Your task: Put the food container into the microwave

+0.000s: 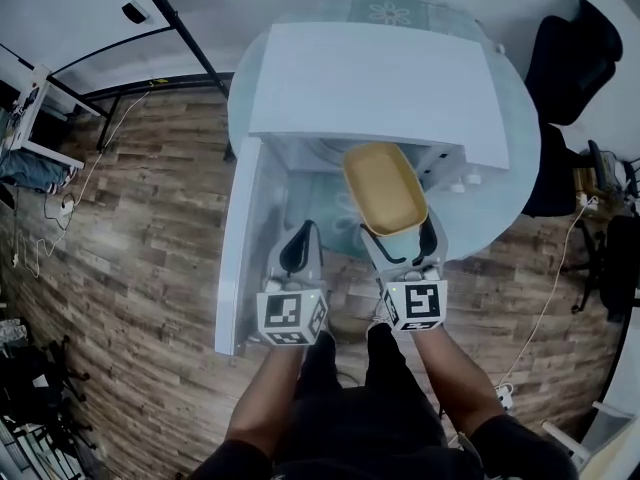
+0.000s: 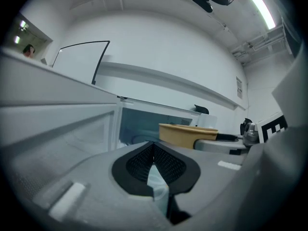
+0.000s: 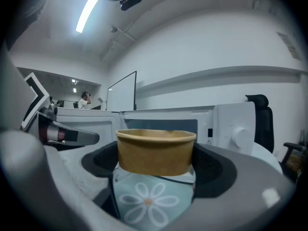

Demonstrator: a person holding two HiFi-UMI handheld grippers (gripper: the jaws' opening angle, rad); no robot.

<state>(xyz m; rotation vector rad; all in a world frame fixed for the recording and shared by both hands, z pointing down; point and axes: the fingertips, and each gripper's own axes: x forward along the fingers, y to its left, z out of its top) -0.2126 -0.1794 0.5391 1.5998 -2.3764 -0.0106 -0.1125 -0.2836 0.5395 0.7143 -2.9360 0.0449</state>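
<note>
— Two claws side by side, nearest the camera. How does each one stand?
— The left claw (image 2: 153,148) is clenched on nothing, its pads meeting at the tips. The right claw (image 3: 156,154) is grasping the food container (image 1: 385,186) by its two sides.
— Where does the tan container sit?
— It is held level above the flowered tabletop (image 3: 144,201), just before the microwave (image 1: 380,88), with its far end at the open cavity.
— And the door?
— The door (image 1: 240,248) is swung wide to the left, beside the left claw. Farther off, a black office chair (image 1: 575,58) stands past the tabletop's right edge.
</note>
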